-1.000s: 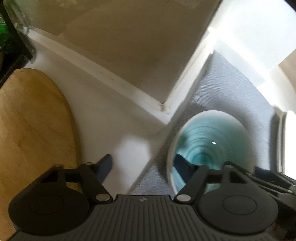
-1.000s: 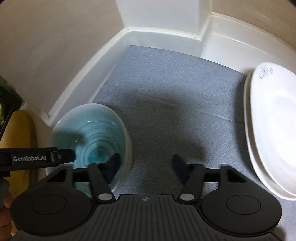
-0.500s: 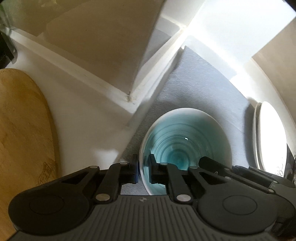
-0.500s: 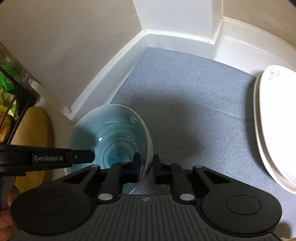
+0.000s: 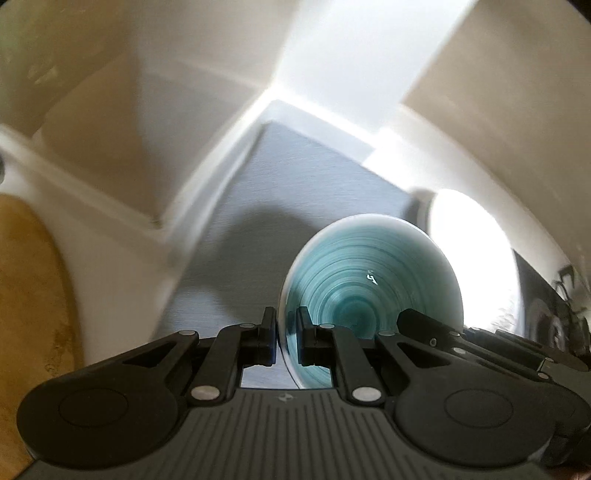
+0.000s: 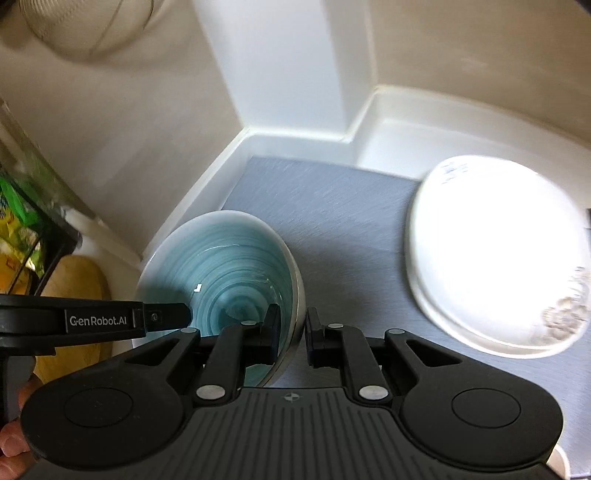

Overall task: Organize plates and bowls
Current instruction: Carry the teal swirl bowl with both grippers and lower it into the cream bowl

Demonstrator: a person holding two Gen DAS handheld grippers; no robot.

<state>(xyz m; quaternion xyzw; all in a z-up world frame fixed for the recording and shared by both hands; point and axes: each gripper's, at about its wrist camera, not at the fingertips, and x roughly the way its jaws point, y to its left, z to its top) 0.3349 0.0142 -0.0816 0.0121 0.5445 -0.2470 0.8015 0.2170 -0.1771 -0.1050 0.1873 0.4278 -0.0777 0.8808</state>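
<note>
A teal-glazed bowl (image 5: pixel 369 291) with a pale outside hangs lifted above the grey mat (image 5: pixel 295 192). My left gripper (image 5: pixel 286 338) is shut on its left rim. In the right wrist view the same bowl (image 6: pixel 225 266) has my right gripper (image 6: pixel 293 338) shut on its right rim, and the left gripper's black body reaches in from the left across the bowl. White plates (image 6: pixel 498 266) lie stacked at the mat's right side, also bright in the left wrist view as the plates (image 5: pixel 476 258).
White walls and a raised ledge (image 6: pixel 295 140) box in the mat at the back and left. A wooden board (image 5: pixel 29 295) lies left of the ledge. A dark rack with green packets (image 6: pixel 22 229) stands far left. A wire strainer (image 6: pixel 85 26) hangs top left.
Both grippers closed on opposite rims of the bowl, then raised it off the mat and carried it toward the plates. The view has pulled back from the mat.
</note>
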